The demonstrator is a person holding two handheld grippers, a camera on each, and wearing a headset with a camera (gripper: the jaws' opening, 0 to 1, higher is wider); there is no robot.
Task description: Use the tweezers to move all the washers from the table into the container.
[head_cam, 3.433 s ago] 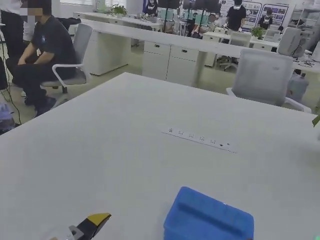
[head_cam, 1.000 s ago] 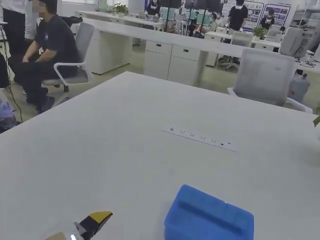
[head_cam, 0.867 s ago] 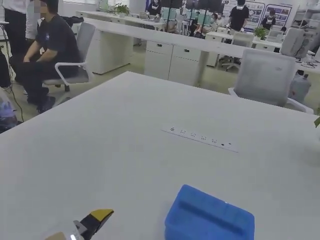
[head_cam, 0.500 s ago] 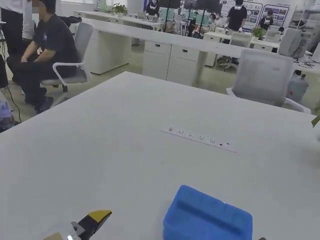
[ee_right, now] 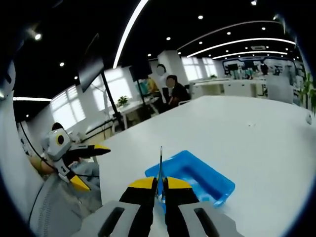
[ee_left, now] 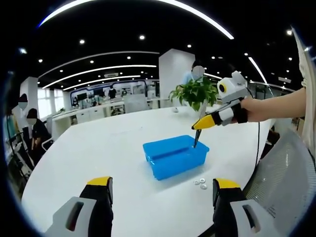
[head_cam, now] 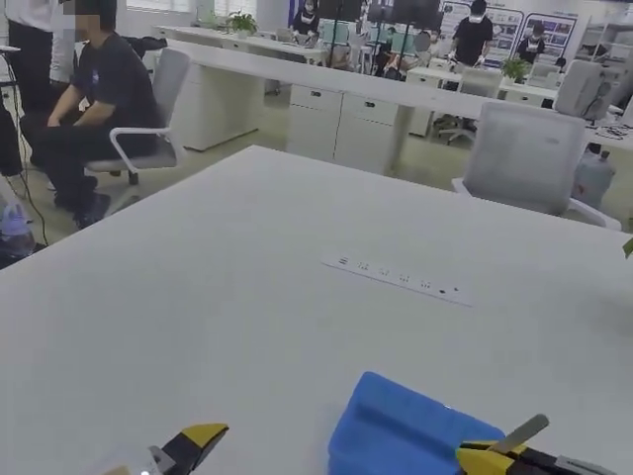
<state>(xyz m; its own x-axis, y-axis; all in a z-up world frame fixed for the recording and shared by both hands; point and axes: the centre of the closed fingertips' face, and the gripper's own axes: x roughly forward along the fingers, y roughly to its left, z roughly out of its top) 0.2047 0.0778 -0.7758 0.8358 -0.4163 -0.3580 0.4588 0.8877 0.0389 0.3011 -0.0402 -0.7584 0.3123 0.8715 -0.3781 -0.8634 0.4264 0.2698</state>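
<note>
The right tongs (ee_right: 160, 183) are clamped tight on the tweezers (ee_right: 160, 162), whose points hang right over one corner of the blue container (ee_left: 174, 158). Is there a washer between the points? Too small to tell. The left tongs (ee_left: 160, 185) are spread wide with nothing in them, well back from the work. The container sits near the person's edge of the tabletop (ee_left: 98, 148), and a few washers (ee_left: 200, 182) lie on the bare top just beside it, toward that edge. The way to do this well, I'd say: come down steep on one washer, catch it by the rim, squeeze gently so it doesn't flick away, and clear the container wall before letting go.
</note>
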